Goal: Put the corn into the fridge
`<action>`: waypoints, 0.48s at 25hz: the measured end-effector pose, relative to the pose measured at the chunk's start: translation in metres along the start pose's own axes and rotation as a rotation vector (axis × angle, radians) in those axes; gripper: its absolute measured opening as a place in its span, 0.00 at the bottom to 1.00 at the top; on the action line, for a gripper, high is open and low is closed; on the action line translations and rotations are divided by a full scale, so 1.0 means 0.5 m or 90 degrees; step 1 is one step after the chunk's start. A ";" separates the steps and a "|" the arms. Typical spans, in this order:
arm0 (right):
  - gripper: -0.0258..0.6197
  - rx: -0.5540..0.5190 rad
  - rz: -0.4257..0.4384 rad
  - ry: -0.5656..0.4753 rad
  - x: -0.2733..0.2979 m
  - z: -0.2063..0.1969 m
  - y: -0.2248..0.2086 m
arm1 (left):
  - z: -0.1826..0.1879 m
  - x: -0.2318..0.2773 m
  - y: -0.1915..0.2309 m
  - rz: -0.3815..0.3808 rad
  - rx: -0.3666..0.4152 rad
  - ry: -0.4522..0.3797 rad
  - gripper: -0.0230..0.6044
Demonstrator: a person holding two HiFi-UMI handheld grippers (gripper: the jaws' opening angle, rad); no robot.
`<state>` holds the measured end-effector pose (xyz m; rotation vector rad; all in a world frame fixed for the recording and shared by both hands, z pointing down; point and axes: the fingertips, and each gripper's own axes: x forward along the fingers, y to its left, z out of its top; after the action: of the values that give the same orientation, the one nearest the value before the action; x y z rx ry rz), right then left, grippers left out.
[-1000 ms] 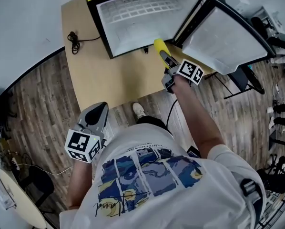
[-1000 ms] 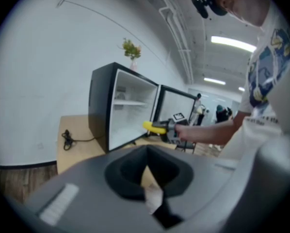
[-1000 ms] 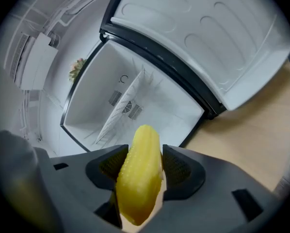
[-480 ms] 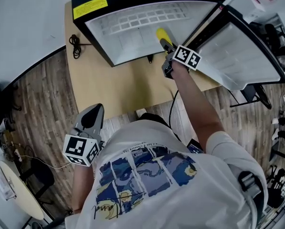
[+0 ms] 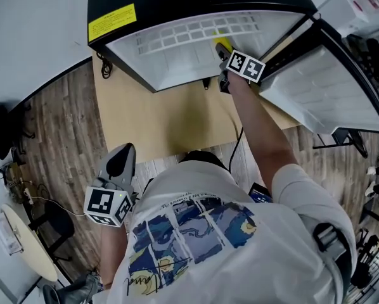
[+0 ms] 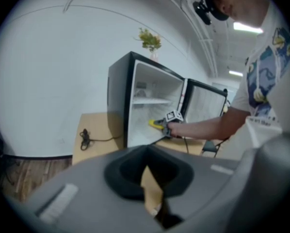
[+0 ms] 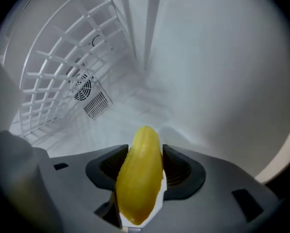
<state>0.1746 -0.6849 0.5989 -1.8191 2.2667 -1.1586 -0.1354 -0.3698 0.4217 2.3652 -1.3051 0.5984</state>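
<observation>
Step in hand, as judged: setting down. Right gripper (image 7: 144,154) clenched on the corn (image 7: 137,188), gripped about mid-length, tip poking ahead of the jaws. Both well inside the fridge (image 5: 177,52), low in the compartment. Wire shelf (image 7: 62,57) up and left of the jaws, vent (image 7: 89,101) ahead-left, plain white liner close ahead and right. Corn touching nothing but the jaws, as far as visible.

To do well: bring down to gentle contact with the fridge floor, no drop from height. Round cob, likely to roll, so lay flat and clear of the near wall. Open only once supported. Then back straight out along the jaw line, no sideways drag on the cob, no snag on the shelf wires.

Left gripper (image 5: 123,154) closed on nothing, down at the person's side, well behind the right one, over the wood floor (image 5: 56,138). Fridge door (image 5: 322,87) swung wide, right of the right gripper; free for shutting afterwards.
</observation>
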 end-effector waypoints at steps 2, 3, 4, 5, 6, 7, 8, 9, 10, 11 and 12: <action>0.38 -0.019 -0.009 0.002 0.018 0.000 -0.006 | -0.002 0.000 0.001 0.005 -0.002 0.008 0.05; 0.38 -0.030 -0.014 0.004 0.027 0.001 -0.008 | -0.002 0.000 0.002 0.007 -0.002 0.011 0.05; 0.38 -0.042 -0.018 0.004 0.036 0.002 -0.009 | 0.000 0.000 0.003 0.010 -0.002 0.012 0.05; 0.38 -0.054 -0.021 0.003 0.043 0.006 -0.010 | 0.001 0.001 0.004 0.012 -0.003 0.013 0.05; 0.38 -0.067 -0.025 0.002 0.049 0.011 -0.009 | 0.002 0.002 0.004 0.014 -0.003 0.014 0.05; 0.38 -0.079 -0.030 0.002 0.054 0.016 -0.010 | 0.003 0.002 0.003 0.015 -0.004 0.015 0.05; 0.38 -0.093 -0.040 0.004 0.057 0.019 -0.012 | 0.002 0.003 0.003 0.016 -0.006 0.017 0.05; 0.38 -0.107 -0.053 0.008 0.061 0.021 -0.015 | 0.001 0.003 0.003 0.016 -0.007 0.020 0.05; 0.38 -0.120 -0.064 0.012 0.064 0.021 -0.018 | 0.000 0.004 0.003 0.017 -0.008 0.023 0.05; 0.38 -0.130 -0.072 0.016 0.068 0.021 -0.021 | -0.001 0.005 0.004 0.017 -0.008 0.026 0.05; 0.38 -0.140 -0.080 0.022 0.071 0.021 -0.024 | -0.001 0.007 0.004 0.018 -0.007 0.028 0.05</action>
<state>0.1777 -0.7210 0.6128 -2.0600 2.4162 -0.9958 -0.1356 -0.3731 0.4244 2.3158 -1.3207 0.6456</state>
